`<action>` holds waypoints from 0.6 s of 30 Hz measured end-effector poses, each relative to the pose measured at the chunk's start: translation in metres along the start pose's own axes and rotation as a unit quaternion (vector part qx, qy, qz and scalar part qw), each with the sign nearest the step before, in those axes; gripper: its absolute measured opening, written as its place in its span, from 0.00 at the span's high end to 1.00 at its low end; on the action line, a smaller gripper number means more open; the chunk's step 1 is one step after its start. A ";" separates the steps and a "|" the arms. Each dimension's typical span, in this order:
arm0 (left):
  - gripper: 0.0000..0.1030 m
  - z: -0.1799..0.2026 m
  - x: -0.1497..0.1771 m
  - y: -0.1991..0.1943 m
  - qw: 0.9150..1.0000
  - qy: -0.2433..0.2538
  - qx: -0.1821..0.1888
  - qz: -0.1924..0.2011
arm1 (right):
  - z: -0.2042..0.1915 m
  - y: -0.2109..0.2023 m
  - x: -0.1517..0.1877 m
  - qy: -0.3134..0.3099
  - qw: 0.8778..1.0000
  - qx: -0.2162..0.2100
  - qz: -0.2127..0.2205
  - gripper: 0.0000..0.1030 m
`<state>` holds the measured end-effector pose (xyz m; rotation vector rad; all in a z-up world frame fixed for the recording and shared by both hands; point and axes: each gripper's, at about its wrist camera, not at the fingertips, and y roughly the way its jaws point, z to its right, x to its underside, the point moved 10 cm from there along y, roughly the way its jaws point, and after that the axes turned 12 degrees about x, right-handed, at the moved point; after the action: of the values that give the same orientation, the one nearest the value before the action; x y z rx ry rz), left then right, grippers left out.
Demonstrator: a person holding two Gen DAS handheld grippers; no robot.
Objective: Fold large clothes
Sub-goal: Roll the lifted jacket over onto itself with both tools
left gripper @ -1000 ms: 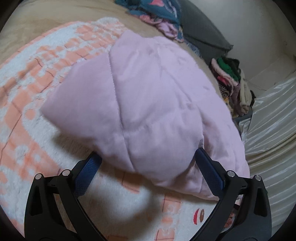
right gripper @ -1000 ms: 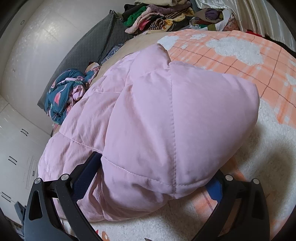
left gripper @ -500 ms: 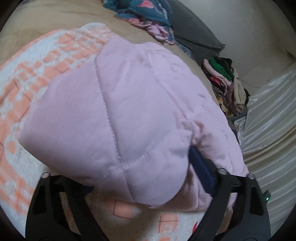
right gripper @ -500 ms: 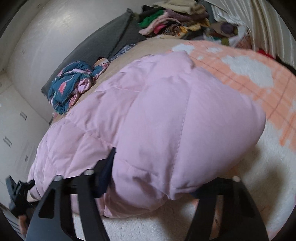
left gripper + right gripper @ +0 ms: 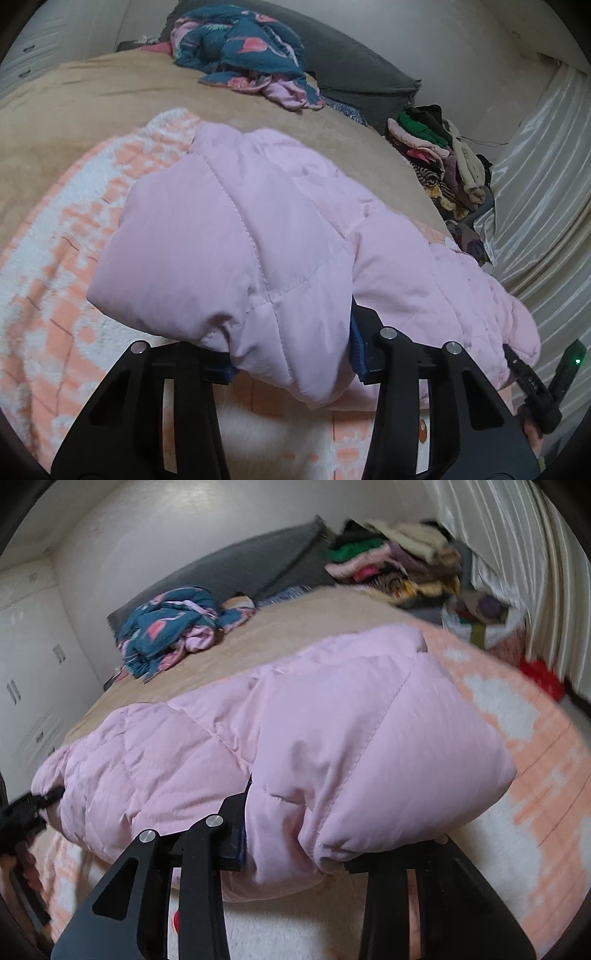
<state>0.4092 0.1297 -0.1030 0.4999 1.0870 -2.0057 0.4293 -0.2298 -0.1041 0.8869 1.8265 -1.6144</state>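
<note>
Gripping a puffy pink jacket (image 5: 236, 236) at its near edge, I hold one padded end in each tool above the bed. My left gripper (image 5: 291, 363) is closing on a quilted fold, its blue pad (image 5: 356, 354) pressed into the fabric. My right gripper (image 5: 295, 845) is closing on the other end, the padding bulging over both fingers. The jacket sags between them, its far side resting on an orange-and-white blanket (image 5: 48, 280) spread over a tan cover (image 5: 92, 96). In the left view the right tool's black tip shows at the jacket's far corner. Beyond lie a crumpled teal floral garment (image 5: 243, 48), a grey pillow (image 5: 354, 70) against the wall and a pile of clothes (image 5: 439, 155) beside a pale curtain (image 5: 546, 192).
</note>
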 end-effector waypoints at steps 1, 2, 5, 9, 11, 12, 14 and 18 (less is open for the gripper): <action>0.66 0.002 0.000 -0.004 1.000 0.005 -0.002 0.002 | -0.001 -0.004 -0.001 -0.004 1.000 0.000 0.004 0.68; 0.66 0.004 0.001 -0.009 1.000 0.010 -0.004 0.003 | -0.002 -0.010 -0.001 -0.009 1.000 0.001 0.007 0.68; 0.67 0.012 0.007 -0.017 1.000 0.025 -0.010 0.003 | 0.000 -0.019 0.001 -0.019 1.000 0.004 0.012 0.68; 0.67 0.018 0.014 -0.028 0.999 0.037 -0.012 0.001 | 0.005 -0.030 0.006 -0.023 1.000 0.006 0.013 0.68; 0.67 0.021 0.019 -0.035 0.999 0.044 -0.013 0.001 | 0.006 -0.036 0.009 -0.026 1.000 0.007 0.015 0.68; 0.67 0.022 0.020 -0.038 0.999 0.047 -0.014 0.001 | 0.006 -0.039 0.011 -0.028 0.999 0.008 0.016 0.68; 0.67 0.024 0.026 -0.044 0.999 0.050 -0.013 0.000 | 0.008 -0.047 0.017 -0.029 0.999 0.008 0.016 0.68; 0.67 0.027 0.035 -0.057 0.998 0.059 -0.013 -0.003 | 0.014 -0.063 0.030 -0.030 0.999 0.007 0.017 0.68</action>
<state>0.3439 0.1096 -0.0806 0.6081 1.1865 -1.9858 0.3617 -0.2444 -0.0891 0.8613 1.7527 -1.6181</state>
